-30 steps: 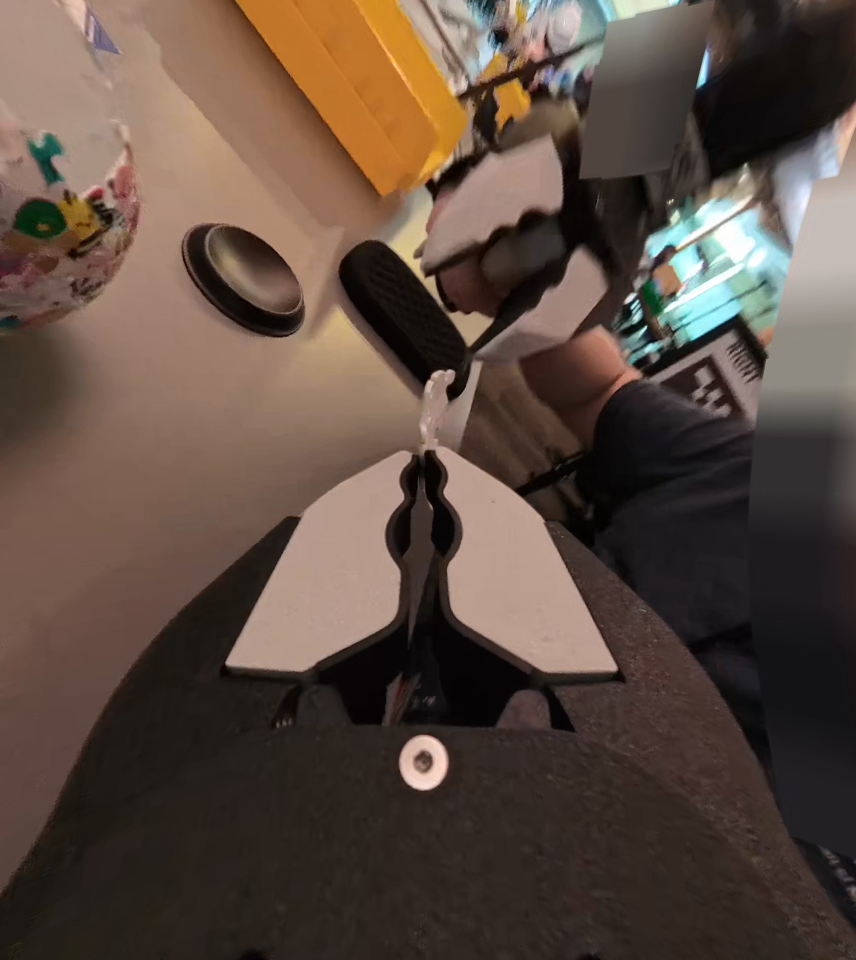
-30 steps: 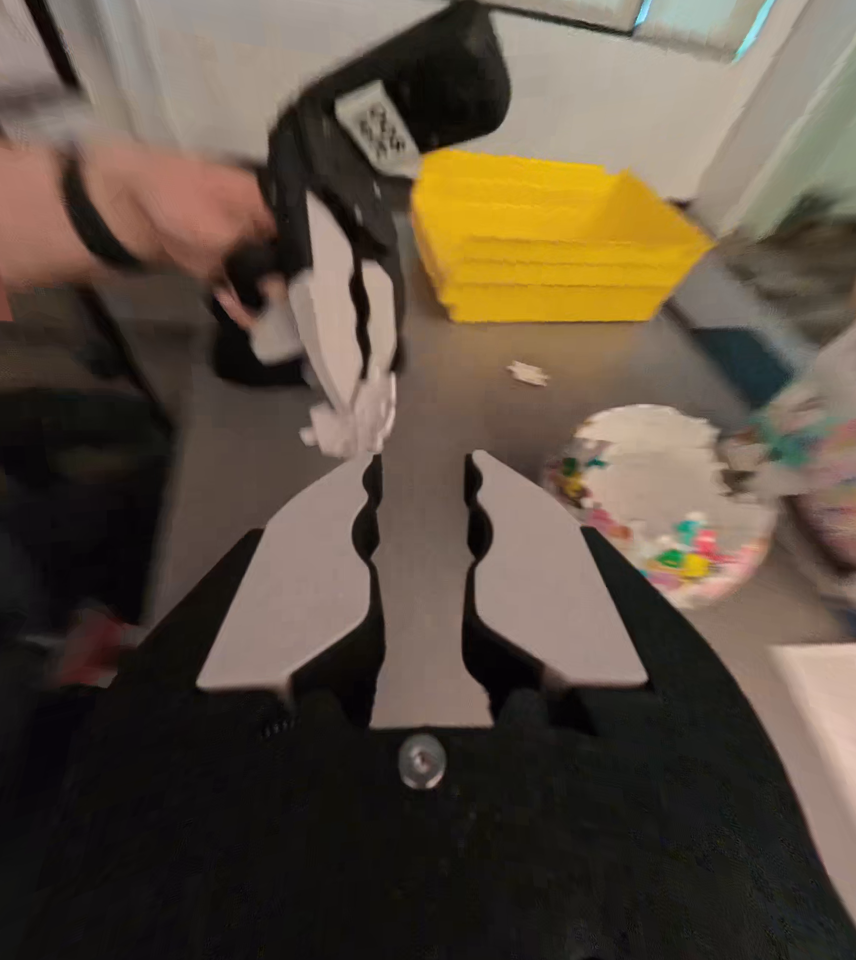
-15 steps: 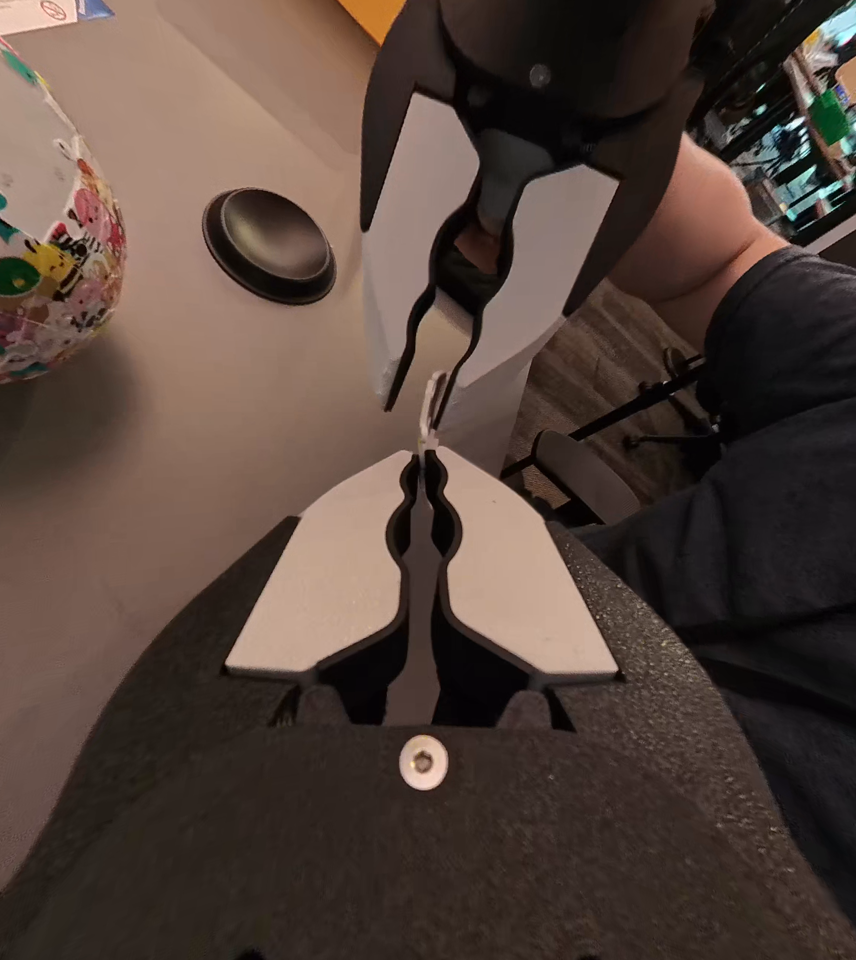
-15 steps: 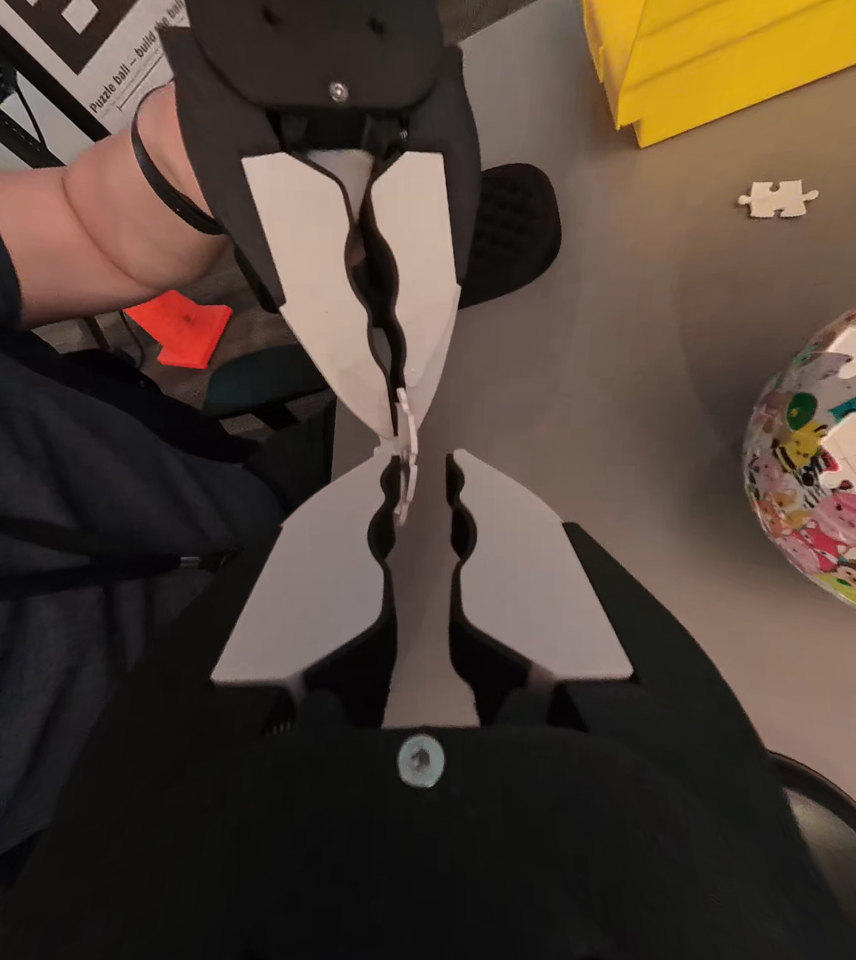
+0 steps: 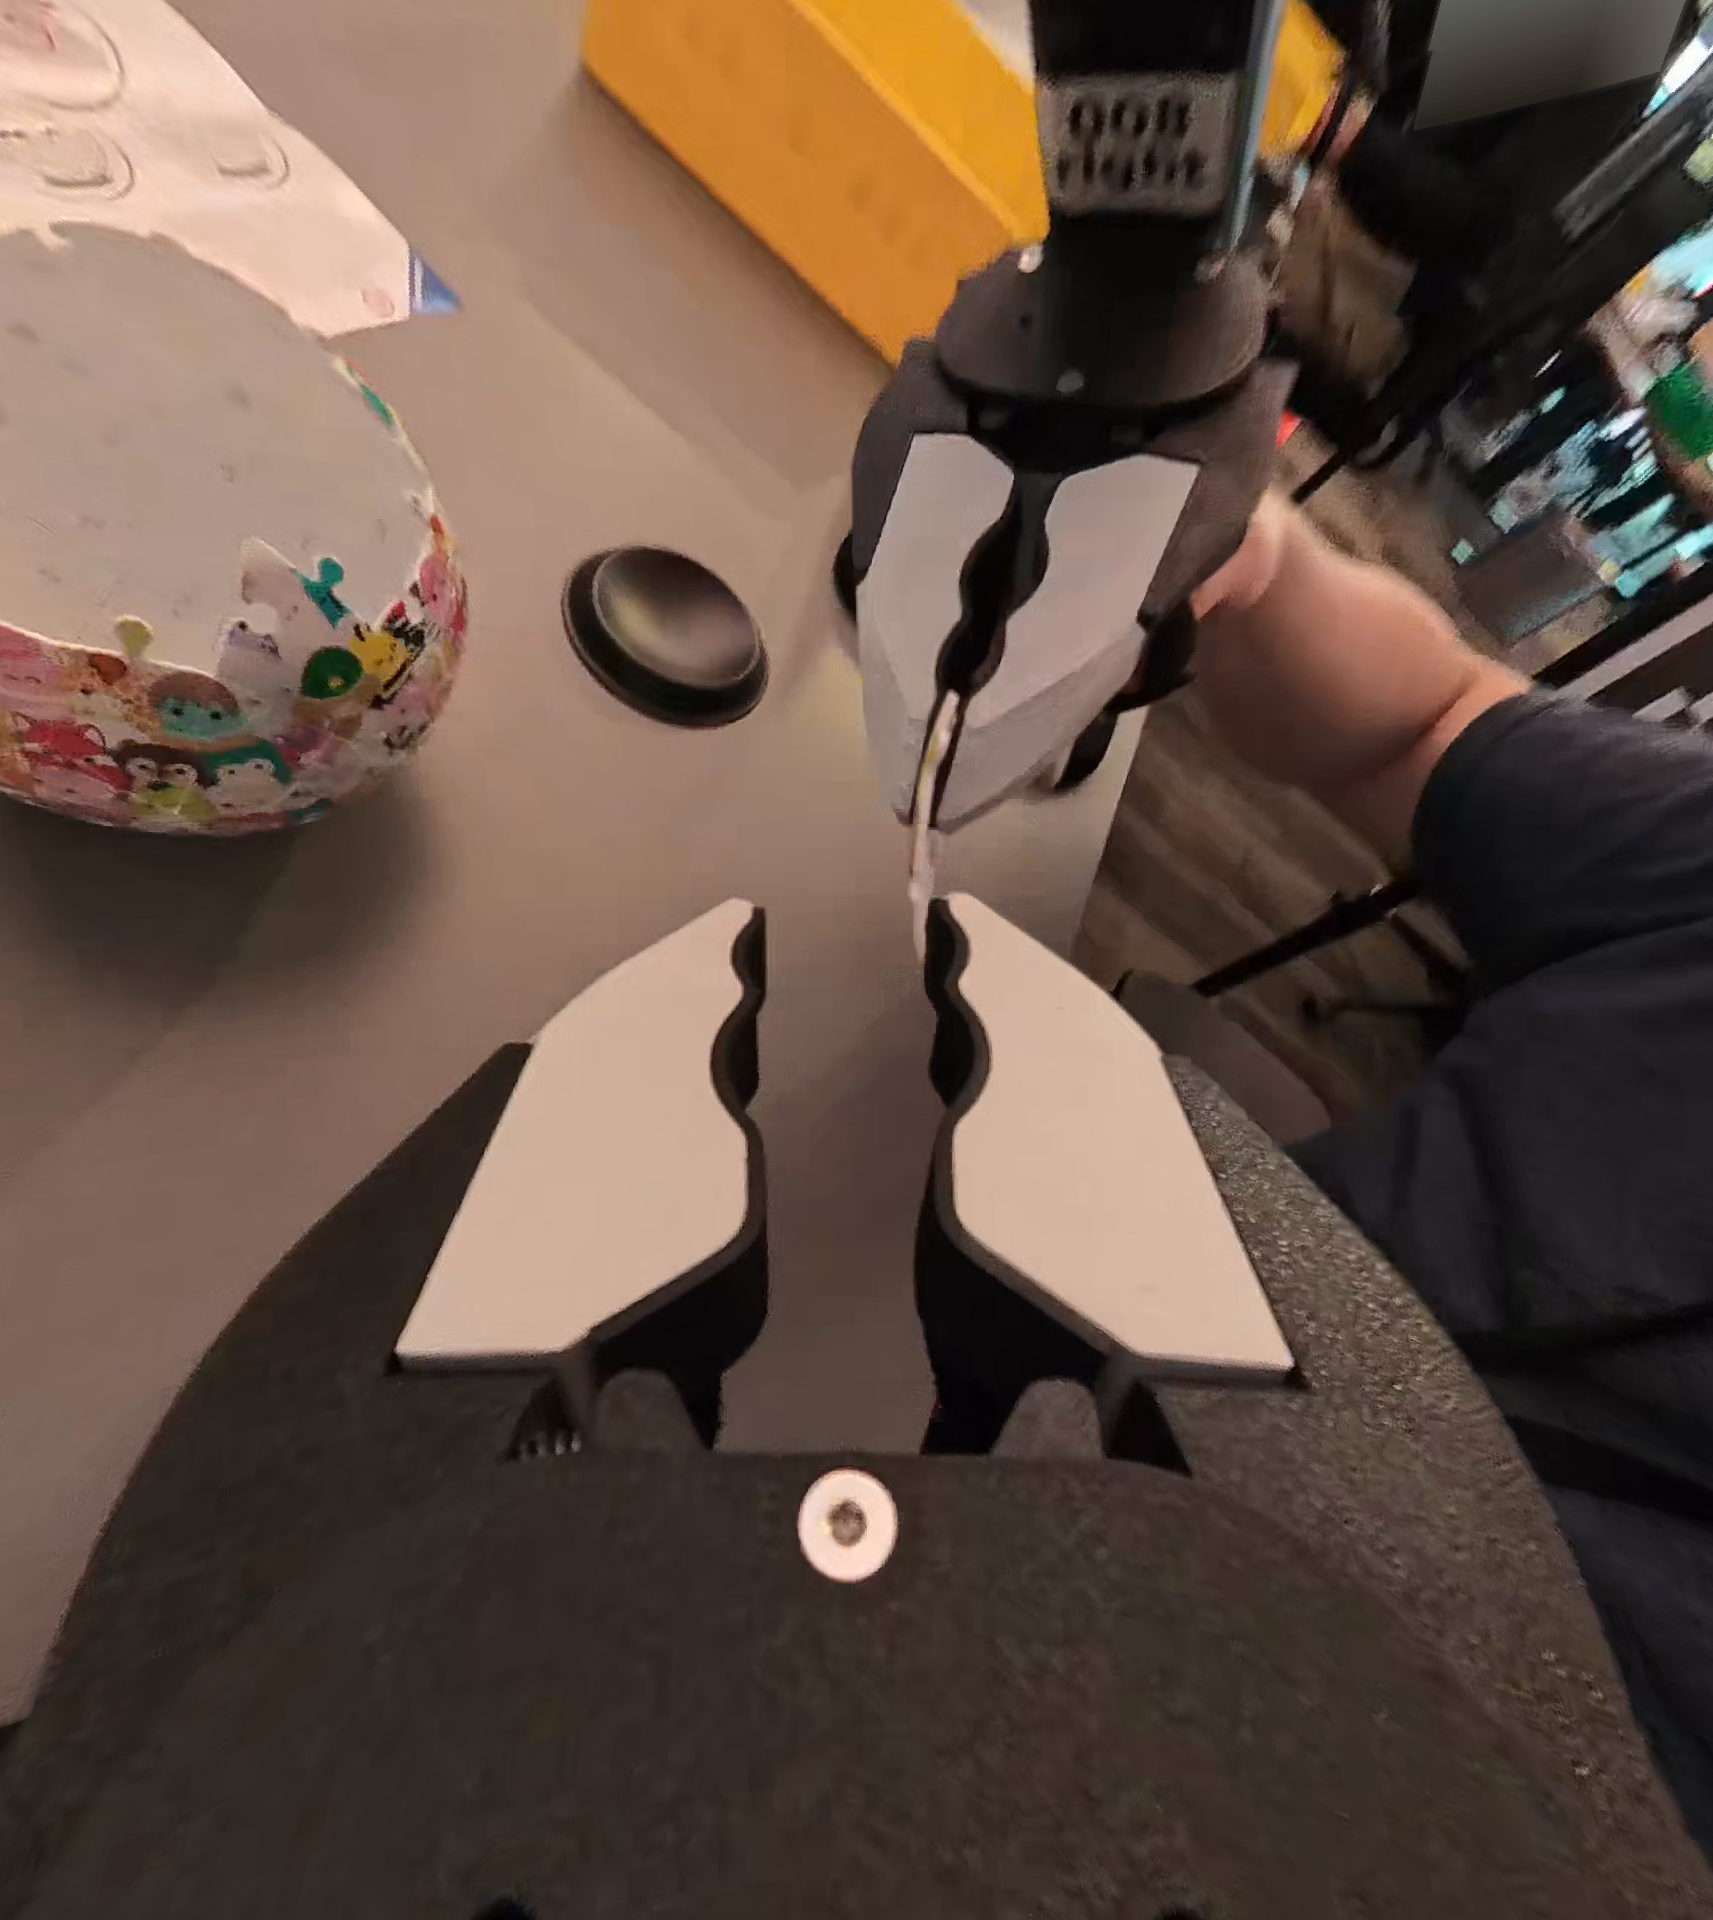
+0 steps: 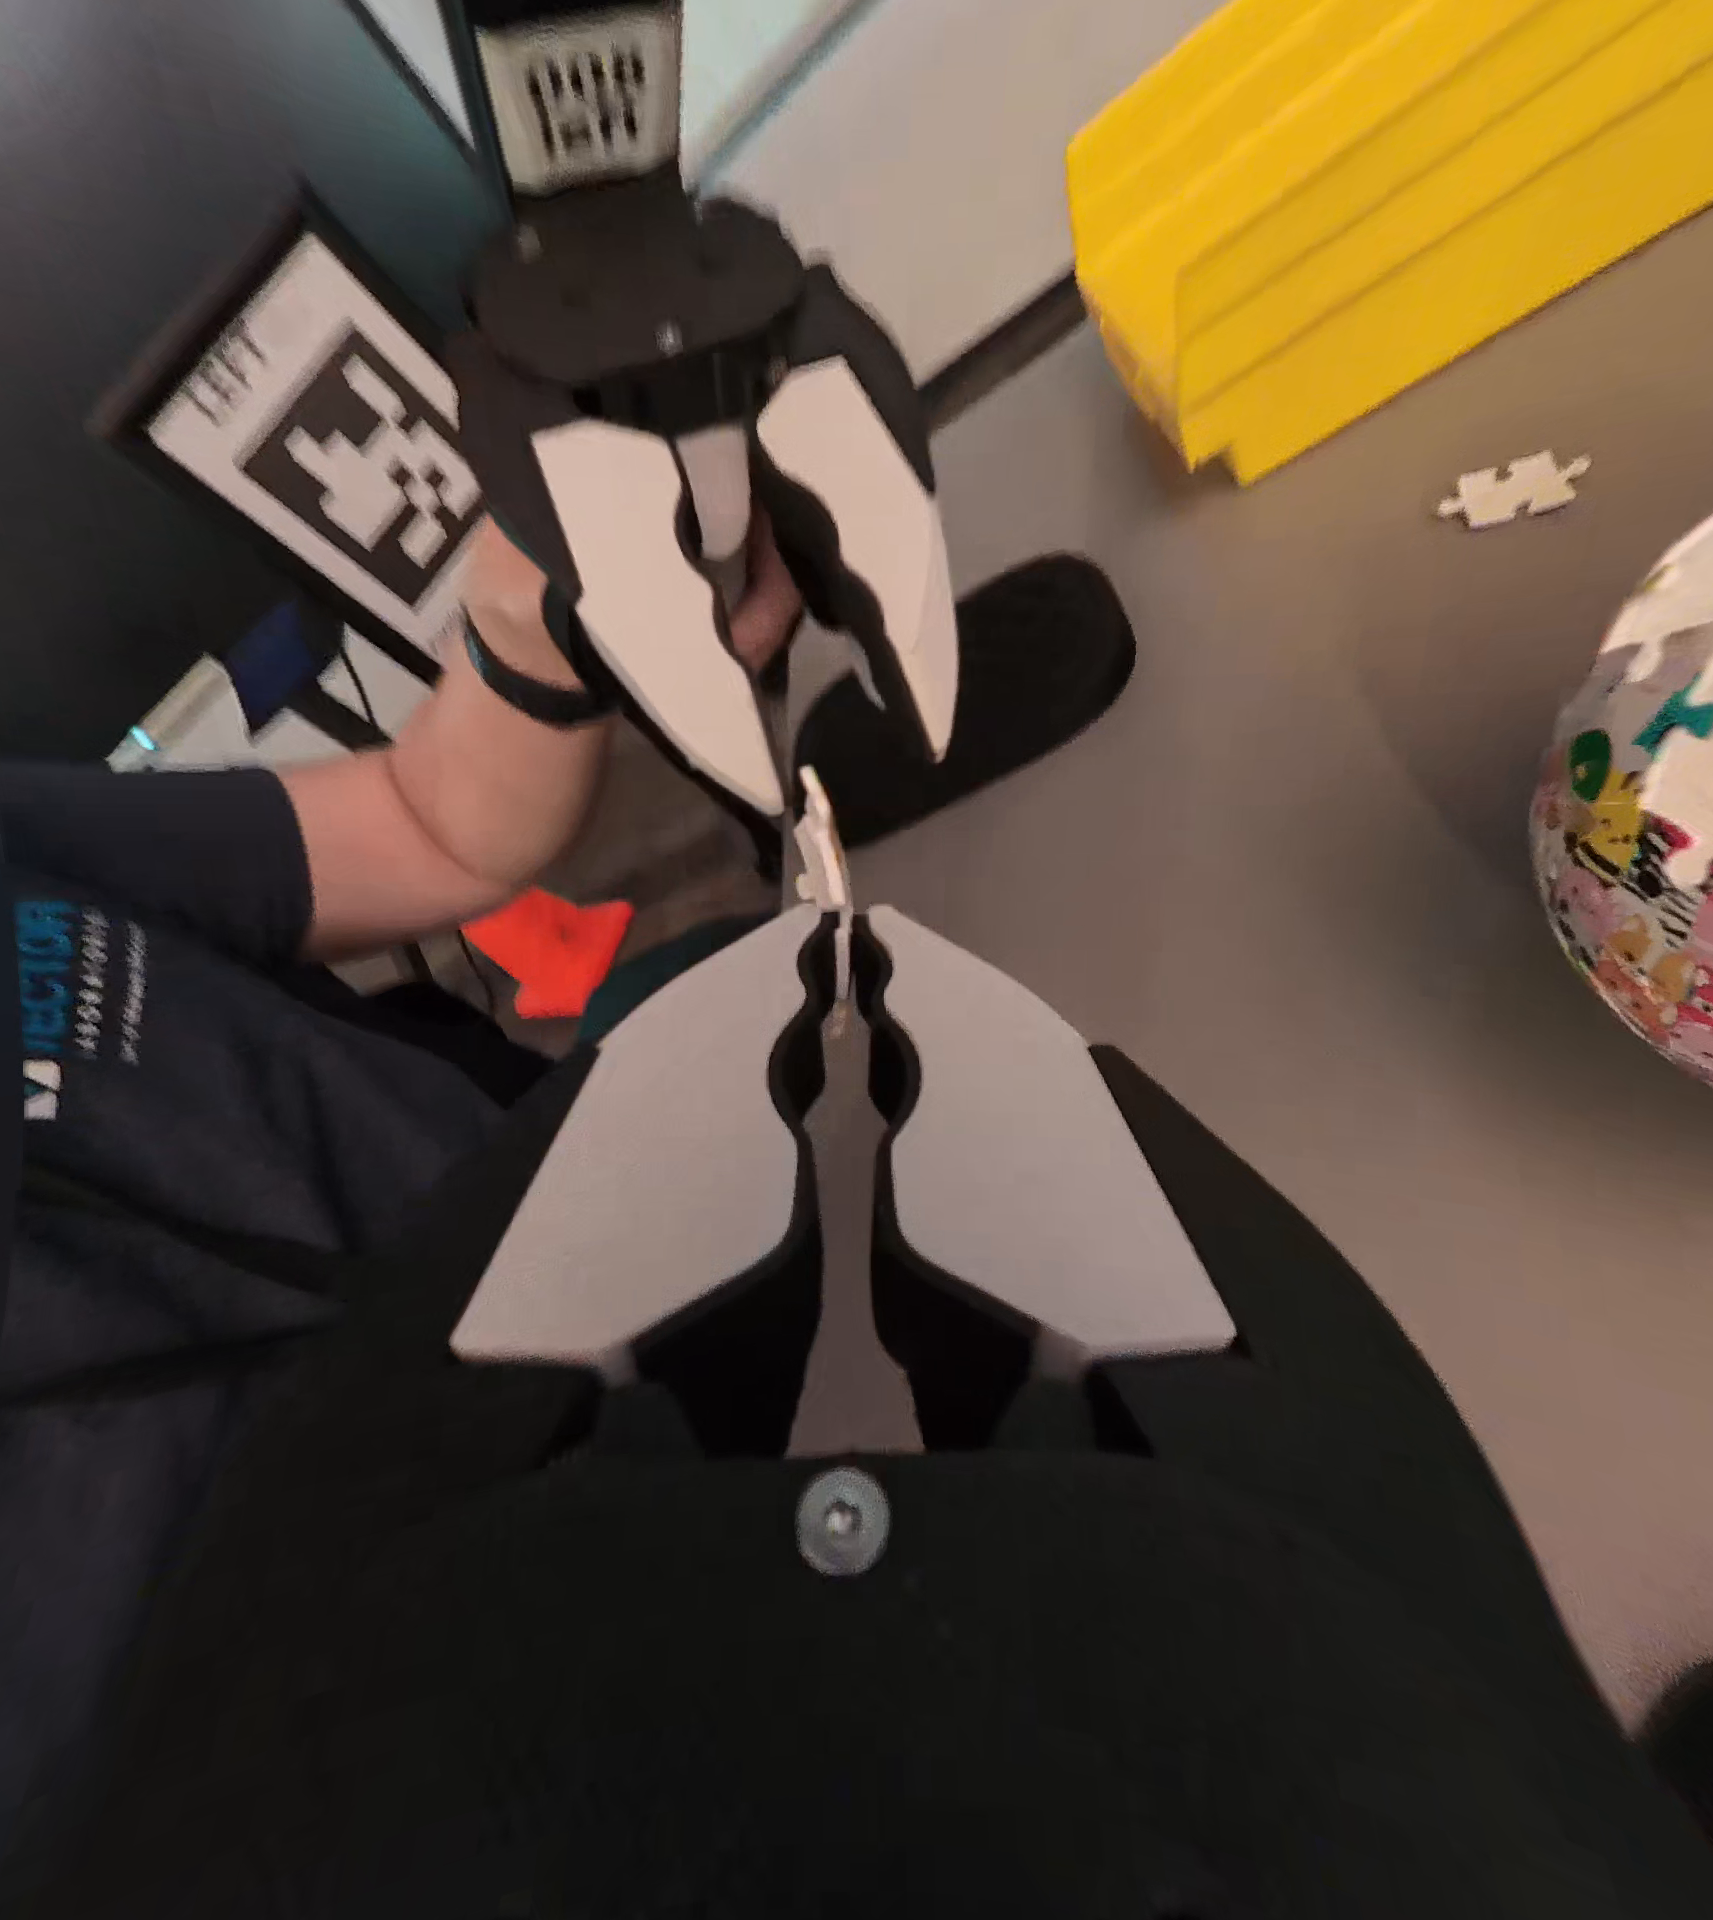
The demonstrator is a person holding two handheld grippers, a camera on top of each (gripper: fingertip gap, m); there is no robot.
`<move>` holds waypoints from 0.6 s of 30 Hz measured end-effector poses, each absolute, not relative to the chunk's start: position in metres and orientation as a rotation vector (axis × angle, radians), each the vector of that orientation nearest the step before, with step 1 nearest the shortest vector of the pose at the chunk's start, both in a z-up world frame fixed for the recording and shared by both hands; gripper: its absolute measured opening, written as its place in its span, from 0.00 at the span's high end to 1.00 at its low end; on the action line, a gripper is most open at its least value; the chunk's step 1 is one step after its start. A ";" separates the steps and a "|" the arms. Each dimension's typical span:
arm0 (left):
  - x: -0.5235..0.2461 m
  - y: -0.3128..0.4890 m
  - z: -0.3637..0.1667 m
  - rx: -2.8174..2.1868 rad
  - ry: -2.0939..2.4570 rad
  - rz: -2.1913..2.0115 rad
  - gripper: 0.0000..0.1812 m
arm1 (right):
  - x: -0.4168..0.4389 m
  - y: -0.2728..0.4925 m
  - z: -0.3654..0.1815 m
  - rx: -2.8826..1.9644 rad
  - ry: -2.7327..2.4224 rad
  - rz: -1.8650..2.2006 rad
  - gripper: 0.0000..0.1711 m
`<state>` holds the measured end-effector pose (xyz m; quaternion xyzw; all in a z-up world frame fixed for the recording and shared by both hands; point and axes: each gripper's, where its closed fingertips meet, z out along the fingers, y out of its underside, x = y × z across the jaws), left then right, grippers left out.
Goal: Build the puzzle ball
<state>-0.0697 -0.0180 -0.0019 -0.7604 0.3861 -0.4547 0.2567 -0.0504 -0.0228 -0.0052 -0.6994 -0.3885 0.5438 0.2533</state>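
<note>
Handover done since 0.5 s ago | left tool [image 5: 841, 914] released (empty) | right tool [image 6: 836, 914] clenching puzzle piece [image 6: 821, 836] | puzzle ball [image 5: 156, 561] beside, apart

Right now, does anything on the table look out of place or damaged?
One loose puzzle piece lies alone by the yellow bins, apart from the half-built puzzle ball. The ball's jagged open top is just unfinished, not damaged. Otherwise nothing stands out.

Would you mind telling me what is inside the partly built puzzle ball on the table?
The puzzle ball is an open shell. Its plain white inner wall shows through the gap at the top, with no loose pieces visible inside. The bottom of the hollow is hidden by the near wall.
</note>
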 end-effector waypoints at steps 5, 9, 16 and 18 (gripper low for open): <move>-0.052 -0.024 0.002 -1.979 0.882 -1.402 0.84 | -0.044 -0.013 0.009 -1.793 -0.824 1.626 0.98; -0.039 -0.015 0.004 -1.938 0.767 -1.453 0.89 | -0.042 -0.006 0.009 -1.752 -0.762 1.618 0.98; -0.035 -0.010 0.008 -1.920 0.741 -1.514 0.99 | -0.037 -0.008 0.021 -1.666 -0.779 1.611 0.84; -0.036 -0.011 0.006 -1.943 0.759 -1.502 0.99 | -0.031 -0.006 0.028 -1.642 -0.782 1.574 0.85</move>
